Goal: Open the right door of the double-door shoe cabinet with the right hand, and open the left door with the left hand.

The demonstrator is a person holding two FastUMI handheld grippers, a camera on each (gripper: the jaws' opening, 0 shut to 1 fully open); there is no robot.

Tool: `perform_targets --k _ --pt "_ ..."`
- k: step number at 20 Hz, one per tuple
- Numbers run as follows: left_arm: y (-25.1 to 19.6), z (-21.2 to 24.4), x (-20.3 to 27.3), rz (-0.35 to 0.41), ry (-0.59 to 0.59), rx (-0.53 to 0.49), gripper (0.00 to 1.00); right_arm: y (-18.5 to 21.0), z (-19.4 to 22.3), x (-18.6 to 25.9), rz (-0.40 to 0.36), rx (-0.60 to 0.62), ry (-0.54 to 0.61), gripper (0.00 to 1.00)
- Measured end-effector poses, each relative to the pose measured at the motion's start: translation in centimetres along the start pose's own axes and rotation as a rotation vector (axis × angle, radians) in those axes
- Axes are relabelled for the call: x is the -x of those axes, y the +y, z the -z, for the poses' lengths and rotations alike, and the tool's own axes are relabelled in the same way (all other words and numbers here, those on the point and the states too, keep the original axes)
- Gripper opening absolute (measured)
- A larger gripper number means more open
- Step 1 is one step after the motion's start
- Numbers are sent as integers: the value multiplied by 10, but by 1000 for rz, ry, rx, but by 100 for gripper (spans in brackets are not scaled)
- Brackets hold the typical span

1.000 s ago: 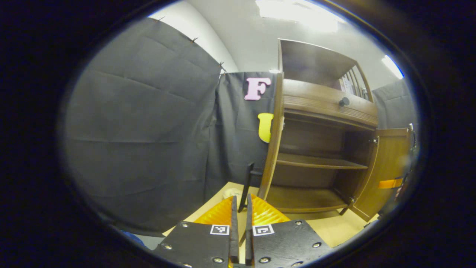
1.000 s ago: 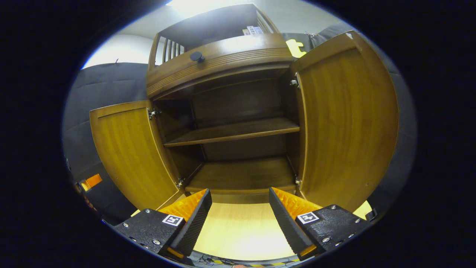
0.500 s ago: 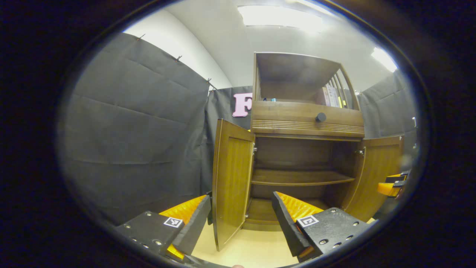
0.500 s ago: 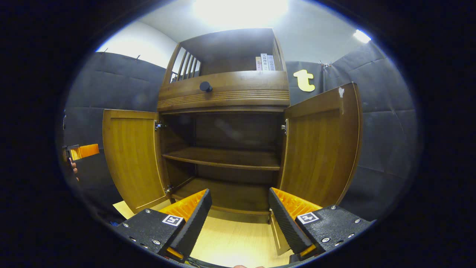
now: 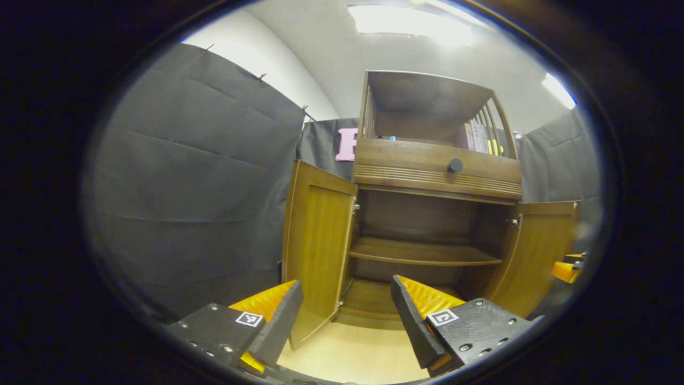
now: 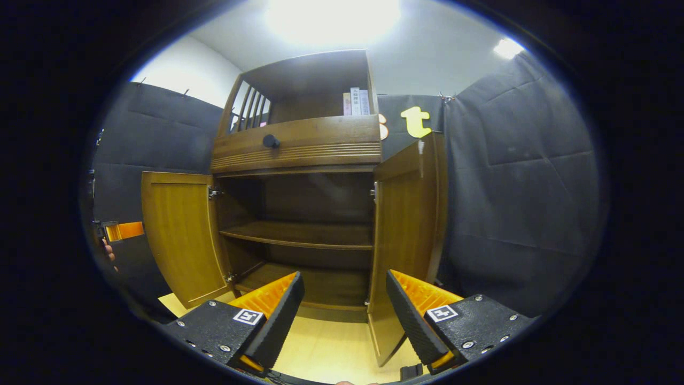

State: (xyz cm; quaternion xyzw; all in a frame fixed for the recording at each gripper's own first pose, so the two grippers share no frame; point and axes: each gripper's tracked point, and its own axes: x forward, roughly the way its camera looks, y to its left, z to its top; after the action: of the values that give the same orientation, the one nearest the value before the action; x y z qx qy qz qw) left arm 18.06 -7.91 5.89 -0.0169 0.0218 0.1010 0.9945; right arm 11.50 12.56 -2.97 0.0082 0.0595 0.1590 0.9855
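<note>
Standing open: left door, right door — we judge the task done.
Left gripper: released the door — now wide, empty.
Right gripper: wide, empty.

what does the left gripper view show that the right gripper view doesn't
Left gripper view: the left gripper with its fingers open up close, and the right gripper far off at the right edge.
Right gripper view: the right gripper's open fingers up close, and a hand at the left edge.
Both: the shoe cabinet with left door and right door open.
</note>
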Motion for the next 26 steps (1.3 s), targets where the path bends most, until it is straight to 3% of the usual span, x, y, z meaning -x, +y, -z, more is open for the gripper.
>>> perform_targets --k 3,4,5,6,9,11,12,14,16,17,19,21,23,25,26 --pt "0 -10 -8 27 -2 -69 99 4 -11 -4 67 -60 -18 95" --pt "0 -8 -9 45 5 -86 99 9 -14 -4 79 -82 -23 91" --pt "-1 -10 -12 66 4 -103 99 17 -19 -5 88 -98 -39 95" --pt "2 -9 -12 82 -2 -118 99 28 -24 -7 96 -108 -53 91" --pt "7 5 -12 117 7 -108 99 48 -21 -4 102 -87 -61 95" --pt "14 17 -11 136 8 -92 90 54 -12 1 123 -64 -54 91" --pt "18 21 -10 142 6 -94 90 58 -8 4 133 -63 -45 91" --pt "31 26 -9 146 -12 -117 95 62 2 12 151 -72 -31 95" --pt "53 19 -7 97 -69 -147 99 62 7 17 170 -76 -24 91" --pt "61 18 -7 79 -82 -150 99 62 8 18 177 -72 -19 95" --pt "57 15 -10 100 -94 -124 99 58 4 22 198 -62 -25 91" --pt "48 14 -17 141 -99 -91 100 53 -4 25 220 -55 -43 95" --pt "43 16 -22 172 -92 -65 95 51 -9 24 238 -50 -48 91" --pt "35 17 -26 208 -86 -40 95 52 -10 25 236 -45 -42 95" --pt "28 17 -27 239 -84 -31 89 51 -14 24 236 -44 -49 95"
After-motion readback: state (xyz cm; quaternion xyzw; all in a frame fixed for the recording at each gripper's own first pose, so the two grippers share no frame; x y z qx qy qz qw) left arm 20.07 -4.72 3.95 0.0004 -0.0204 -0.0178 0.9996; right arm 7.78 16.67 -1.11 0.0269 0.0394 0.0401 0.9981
